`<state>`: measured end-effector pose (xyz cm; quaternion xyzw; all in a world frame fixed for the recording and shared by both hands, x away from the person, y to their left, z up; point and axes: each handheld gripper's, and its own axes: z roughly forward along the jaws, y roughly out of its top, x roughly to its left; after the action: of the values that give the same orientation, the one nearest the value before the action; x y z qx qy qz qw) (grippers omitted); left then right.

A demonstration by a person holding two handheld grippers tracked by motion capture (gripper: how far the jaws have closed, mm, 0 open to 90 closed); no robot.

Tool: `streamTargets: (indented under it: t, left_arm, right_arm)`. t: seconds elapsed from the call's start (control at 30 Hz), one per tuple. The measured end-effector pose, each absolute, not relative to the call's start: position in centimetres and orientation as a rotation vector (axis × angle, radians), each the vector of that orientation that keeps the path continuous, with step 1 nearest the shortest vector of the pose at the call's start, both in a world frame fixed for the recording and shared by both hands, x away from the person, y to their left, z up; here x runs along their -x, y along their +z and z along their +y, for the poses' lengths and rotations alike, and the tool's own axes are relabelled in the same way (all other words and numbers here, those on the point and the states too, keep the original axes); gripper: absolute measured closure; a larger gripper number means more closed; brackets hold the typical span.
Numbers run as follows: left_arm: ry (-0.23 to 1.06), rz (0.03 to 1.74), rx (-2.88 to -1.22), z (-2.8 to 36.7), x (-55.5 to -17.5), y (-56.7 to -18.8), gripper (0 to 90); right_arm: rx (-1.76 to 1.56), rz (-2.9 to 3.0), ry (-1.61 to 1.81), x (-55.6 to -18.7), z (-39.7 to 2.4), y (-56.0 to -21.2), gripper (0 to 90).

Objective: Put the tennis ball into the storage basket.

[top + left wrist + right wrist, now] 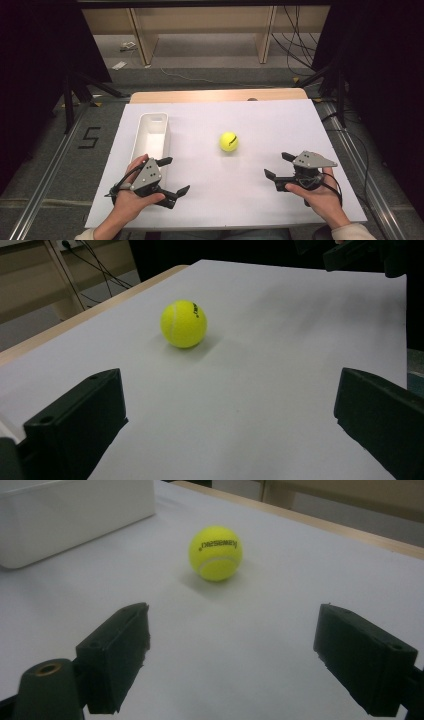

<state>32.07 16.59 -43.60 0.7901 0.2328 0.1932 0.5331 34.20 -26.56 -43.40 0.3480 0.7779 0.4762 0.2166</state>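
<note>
A yellow tennis ball (228, 142) (183, 323) (215, 553) rests on the white table top (260, 125), near its middle. My left gripper (174, 176) (227, 410) is open at the near left, beside the tray's near end, jaws wide apart with nothing between them and aimed toward the ball. My right gripper (278, 165) (235, 645) is open at the near right, also empty, with the ball ahead of it. Both stand well short of the ball.
A long white tray (152, 134) (70, 515) lies at the left of the table, empty inside. A wooden table edge (215, 95) runs along the far side. Beyond it are a shelf unit (205, 30), floor cables and tripod legs.
</note>
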Motion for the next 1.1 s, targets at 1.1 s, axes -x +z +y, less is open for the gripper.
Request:
streamTargets:
  t: [1.1]
  left_arm:
    - [0.46, 0.538, -1.876, 16.5, -31.9, -43.4, 0.0]
  right_arm:
    - [-0.929, 2.167, 1.305, -38.4, -21.9, -43.3, 15.4]
